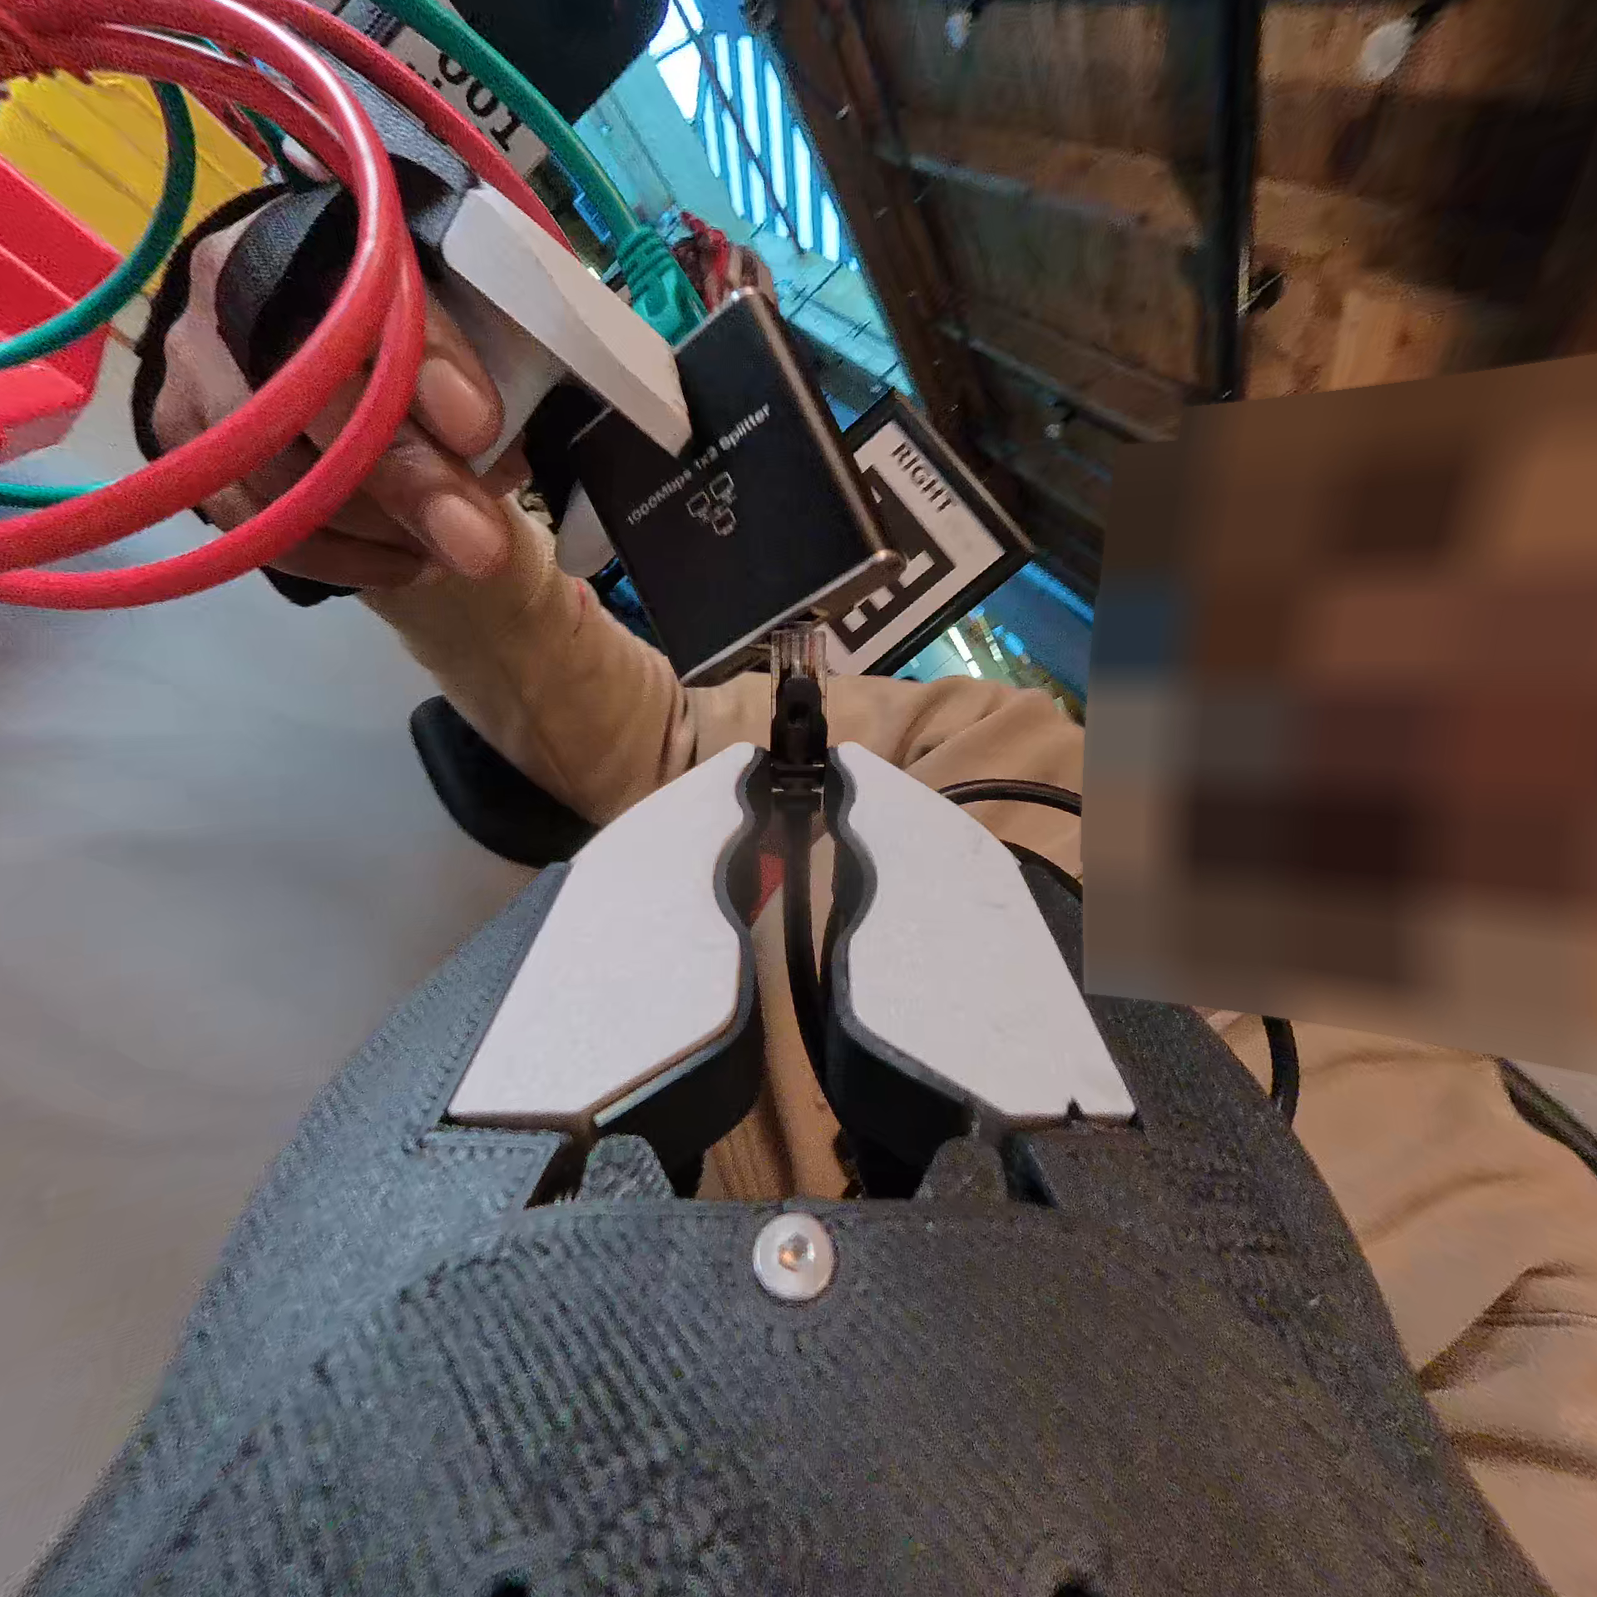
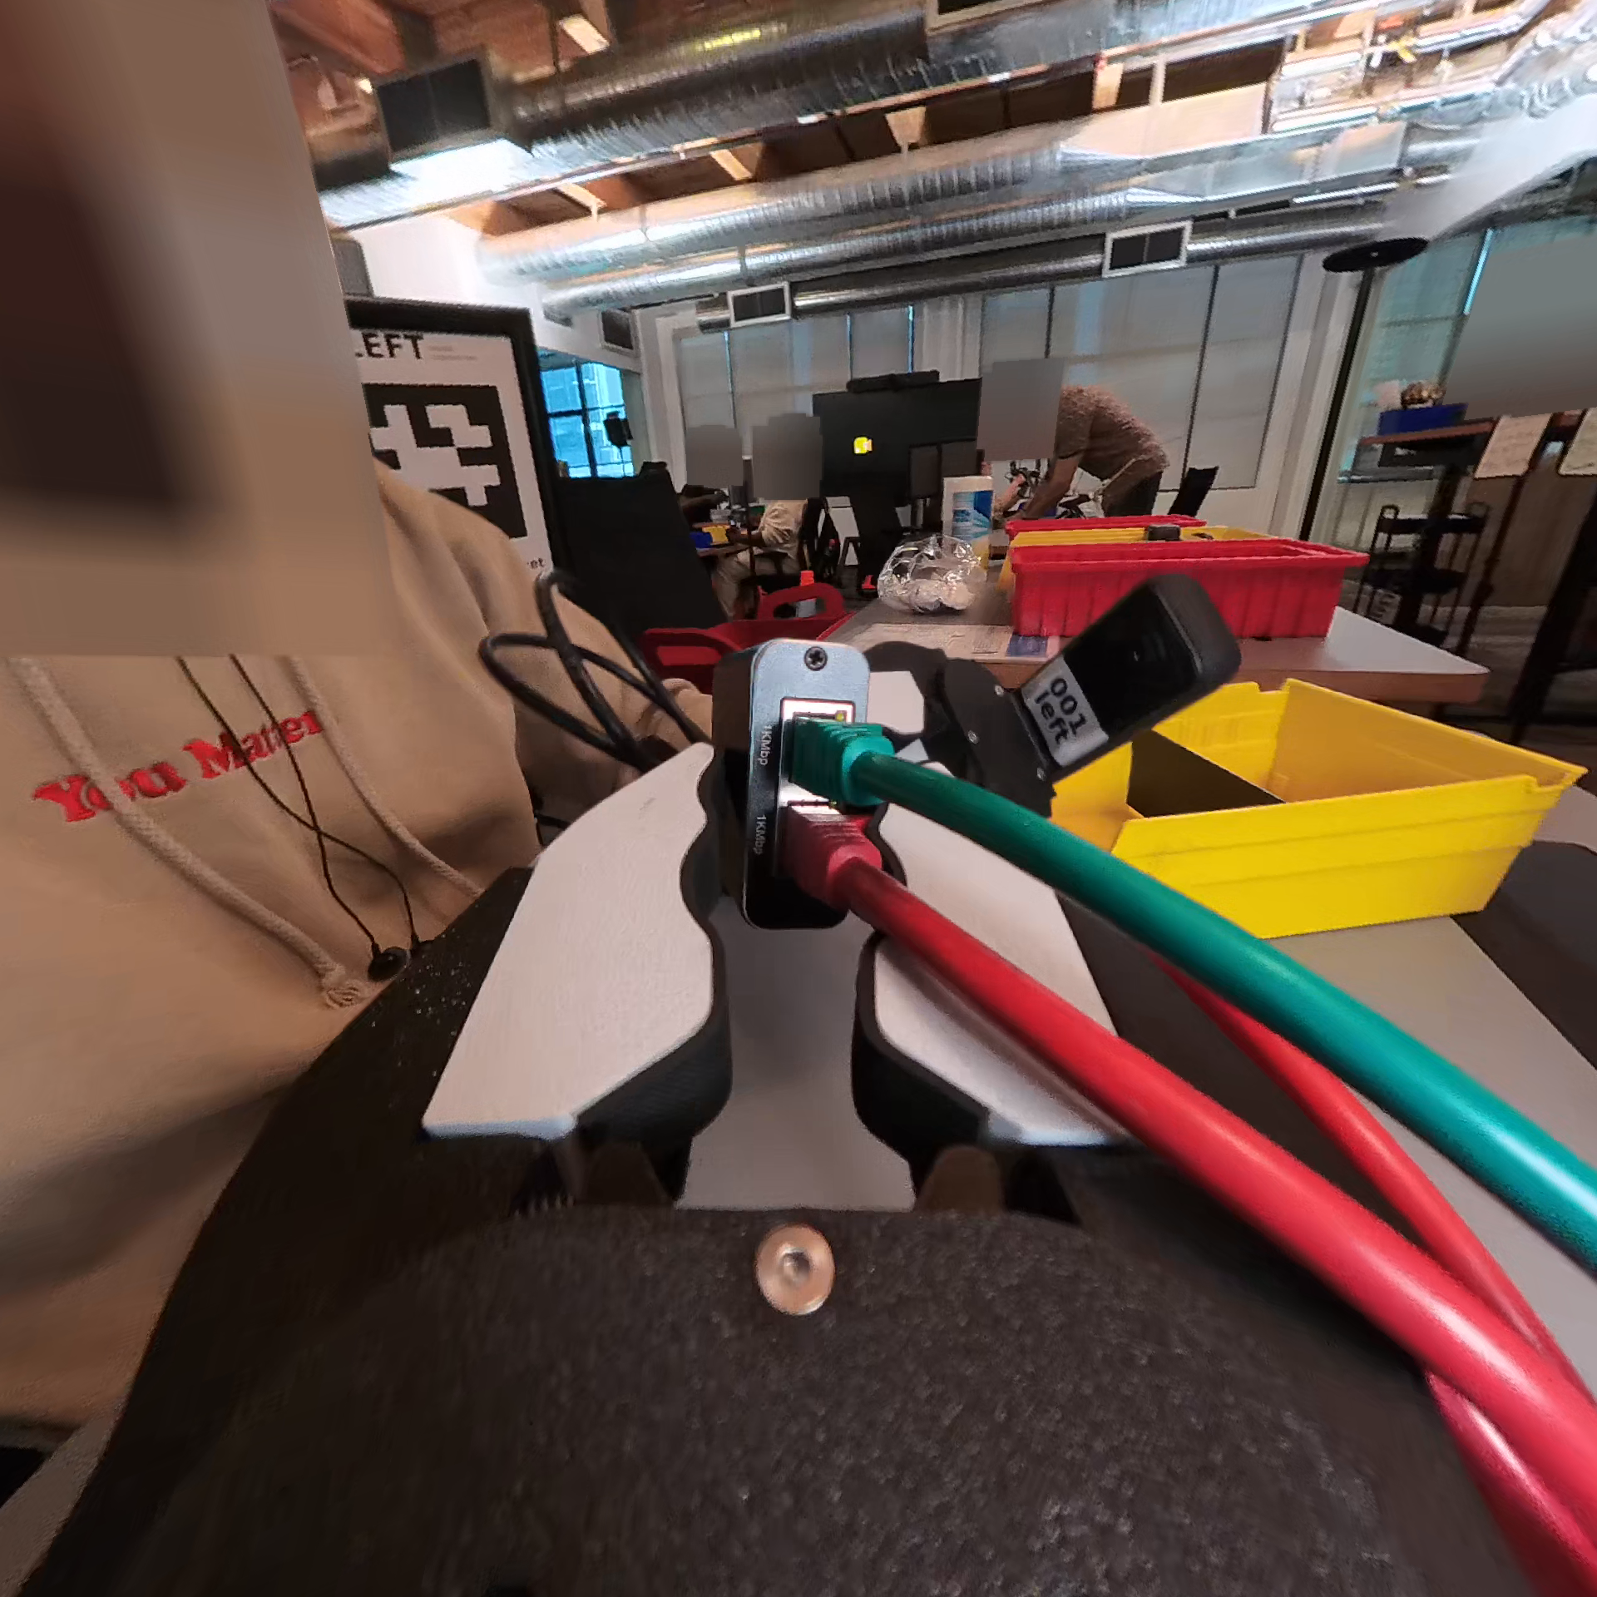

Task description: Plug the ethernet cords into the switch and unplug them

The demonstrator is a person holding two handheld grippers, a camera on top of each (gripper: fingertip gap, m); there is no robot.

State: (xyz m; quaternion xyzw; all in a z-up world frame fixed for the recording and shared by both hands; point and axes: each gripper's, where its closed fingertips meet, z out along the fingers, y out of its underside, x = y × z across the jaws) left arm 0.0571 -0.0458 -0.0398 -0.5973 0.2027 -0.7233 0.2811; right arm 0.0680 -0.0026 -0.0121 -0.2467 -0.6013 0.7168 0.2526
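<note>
Pinched nearly together, the left gripper (image 1: 797, 756) holds the black cord (image 1: 799, 933) just behind its clear plug (image 1: 798, 652); the right gripper (image 2: 791, 830) is closed on the switch (image 1: 734, 493), a small black box held up in the air between the two tools, with its fingers (image 2: 596, 933) pressing the flat faces; the green cord (image 2: 1123, 907) and the red cord (image 2: 1080, 1072) are already seated in one end. The clear plug points up and away along the left gripper's fingers, its tip touching or just entering the opposite end of the switch; the box's long axis runs roughly in line with the plug. Likely risks: a slight tilt could jam the plug against the port rim; the heavy cords could twist the box in the grip; pushing hard could slide the cord back through the jaws.
</note>
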